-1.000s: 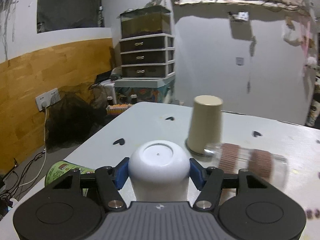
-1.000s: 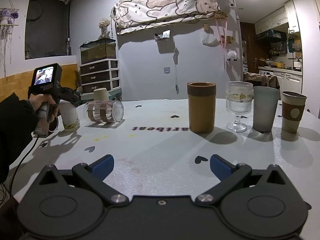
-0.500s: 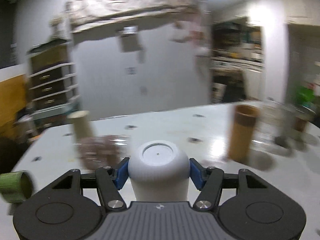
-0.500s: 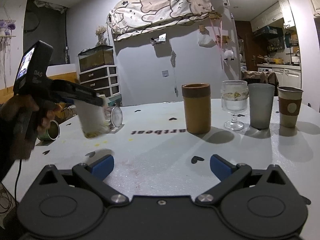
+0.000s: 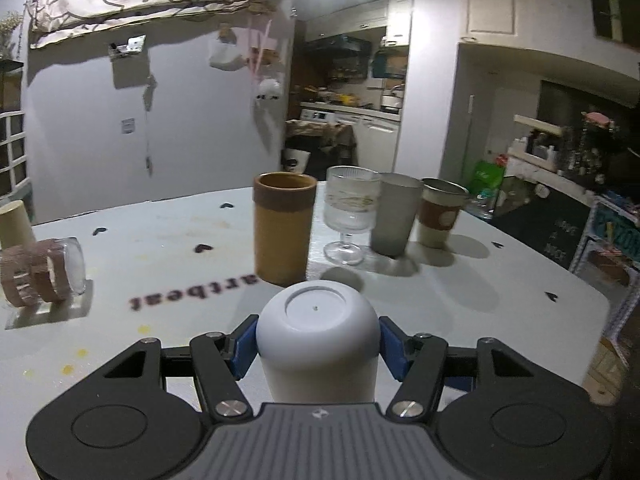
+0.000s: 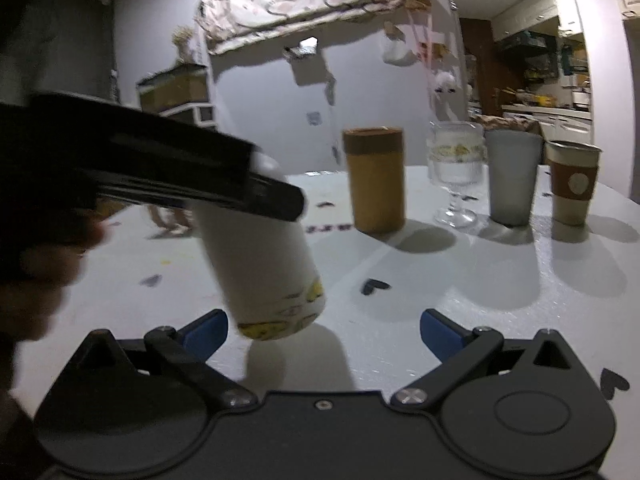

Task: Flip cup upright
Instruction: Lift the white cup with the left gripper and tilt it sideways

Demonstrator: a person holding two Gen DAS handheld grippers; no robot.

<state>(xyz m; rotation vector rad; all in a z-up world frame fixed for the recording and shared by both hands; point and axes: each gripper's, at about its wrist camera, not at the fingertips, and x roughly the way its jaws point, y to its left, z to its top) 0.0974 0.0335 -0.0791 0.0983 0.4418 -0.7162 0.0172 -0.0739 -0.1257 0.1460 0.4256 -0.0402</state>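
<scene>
The left tongs [image 5: 318, 346] clamp the white cup [image 5: 318, 344], base-up, off the tabletop [image 5: 460, 280]. At 12 o'clock four upright vessels stand in a row: brown tumbler [image 5: 283, 227], stemmed glass [image 5: 349, 214], grey cup [image 5: 394, 213], sleeved cup [image 5: 440, 212]. At 9 o'clock one banded glass [image 5: 44, 276] lies sideways. The right tongs [image 6: 322, 330] gape wide, empty.

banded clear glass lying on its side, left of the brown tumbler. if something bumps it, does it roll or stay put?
The banded glass lies on its round side on the flat table, so it probably rolls, likely in a curve if tapered. The two bands may add some friction. It looks like clear glass, so likely fragile; the left gripper carrying the white cup should steer wide.
</scene>
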